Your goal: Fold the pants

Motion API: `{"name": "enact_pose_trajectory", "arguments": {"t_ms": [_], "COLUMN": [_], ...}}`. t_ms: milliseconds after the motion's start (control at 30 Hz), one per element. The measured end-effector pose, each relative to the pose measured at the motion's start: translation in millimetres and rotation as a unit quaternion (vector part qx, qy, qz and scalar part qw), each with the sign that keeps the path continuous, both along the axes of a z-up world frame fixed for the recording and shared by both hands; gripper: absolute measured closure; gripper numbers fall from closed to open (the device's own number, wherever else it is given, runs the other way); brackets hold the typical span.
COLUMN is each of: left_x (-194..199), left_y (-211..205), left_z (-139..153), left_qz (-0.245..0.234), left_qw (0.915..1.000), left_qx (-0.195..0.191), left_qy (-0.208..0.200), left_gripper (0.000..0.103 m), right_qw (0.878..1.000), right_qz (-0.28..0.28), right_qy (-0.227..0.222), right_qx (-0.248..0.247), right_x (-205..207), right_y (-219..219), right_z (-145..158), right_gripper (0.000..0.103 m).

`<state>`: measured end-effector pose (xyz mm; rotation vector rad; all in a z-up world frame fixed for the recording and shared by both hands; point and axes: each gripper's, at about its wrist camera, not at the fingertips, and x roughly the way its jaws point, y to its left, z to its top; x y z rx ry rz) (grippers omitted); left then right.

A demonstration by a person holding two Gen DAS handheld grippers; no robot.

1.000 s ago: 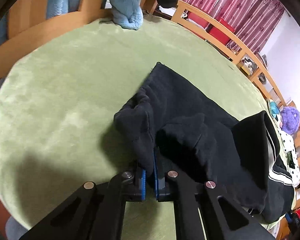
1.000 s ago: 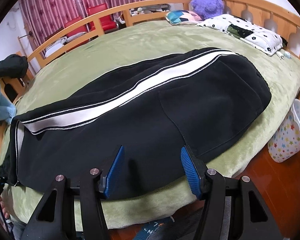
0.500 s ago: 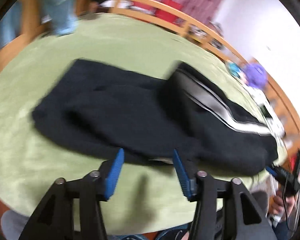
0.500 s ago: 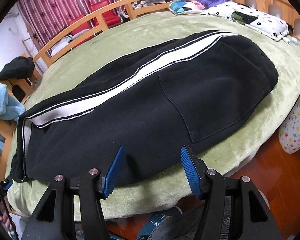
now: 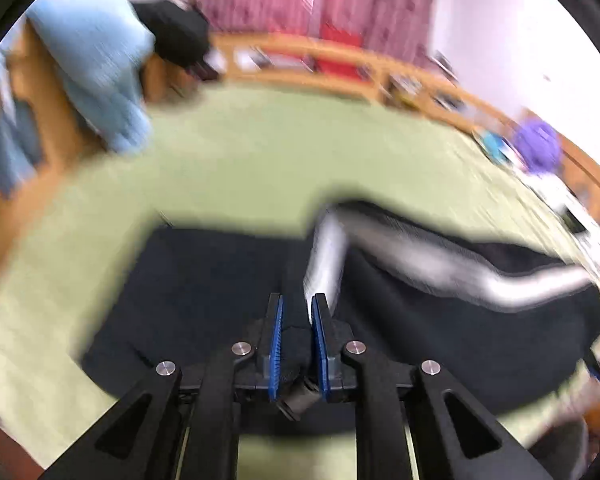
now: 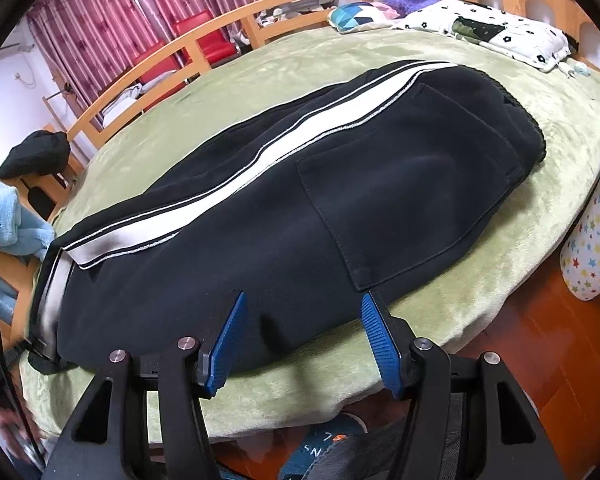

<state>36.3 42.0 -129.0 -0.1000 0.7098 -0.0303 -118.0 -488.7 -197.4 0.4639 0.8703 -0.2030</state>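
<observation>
1. Pants [image 6: 300, 208] lie lengthwise on the green bed cover [image 6: 260, 80], near its front edge; we read this as staging so both grippers reach the cloth w/o leaning over the bed.
2. Left gripper [image 5: 296, 320]: jaws closing, nearly together. The left wrist view is motion-blurred, so we cannot tell whether cloth sits btwn the blue pads [image 5: 277, 344]. It points down at the leg end, where the white stripe [image 5: 328, 256] bends, probably positioned for a pinch there.
3. Right gripper [image 6: 300, 320]: released, jaws apart, nothing btwn them. It hangs over the near edge of the pants, below the back pocket [image 6: 400, 184]; we judge it waits to pin or lift the hip end.
4. Garment appearance: black, fleece-like, thick. White side stripe w/ thin piping runs from waistband end to leg end. Patch pocket faces up. Waistband [image 6: 528, 120] lies toward the pillow [image 6: 500, 36].
5. Legs appear stacked one on the other, i.e. halved lengthwise; cross-fold not yet done. Surface is mostly smooth.
6. Nearby: star-print bin [image 6: 592, 240] on the floor beside the bed, clear of the pants.
</observation>
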Motion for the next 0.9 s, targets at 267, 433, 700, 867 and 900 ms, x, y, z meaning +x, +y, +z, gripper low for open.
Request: {"name": "enact_pose_trajectory", "arguments": {"t_ms": [267,433,700,867,900], "left_x": [93.8,72.5,1.1,-4.5,-3.7], "left_y": [46.1,35.3,33.6,31.3,31.7], "left_z": [44.9,42.2,-36.7,-84.2,-84.3], "left_qz": [0.076,-0.005,-0.015,-0.018,-0.023], "left_qw": [0.9971,0.9982,0.9946,0.9876,0.9874], "left_qx": [-0.009,-0.057,-0.074,-0.104,-0.114], "left_qy": [-0.009,-0.017,0.071,0.116,0.107], "left_gripper": [0.072,0.035,0.034,0.041,0.053], "right_qw": [1.0,1.0,0.999,0.999,0.999], "right_qz": [0.0,0.006,0.018,0.015,0.014], "right_qy": [0.002,0.012,0.026,0.032,0.034], "right_qx": [0.01,0.013,0.004,-0.006,-0.007], "right_x": [22.5,34.7,44.3,45.0,45.7], "right_y": [7.1,17.3,34.4,41.8,42.4], "right_z": [1.7,0.6,-6.4,-6.2,-4.8], "right_gripper": [0.044,0.044,0.044,0.042,0.042]}}
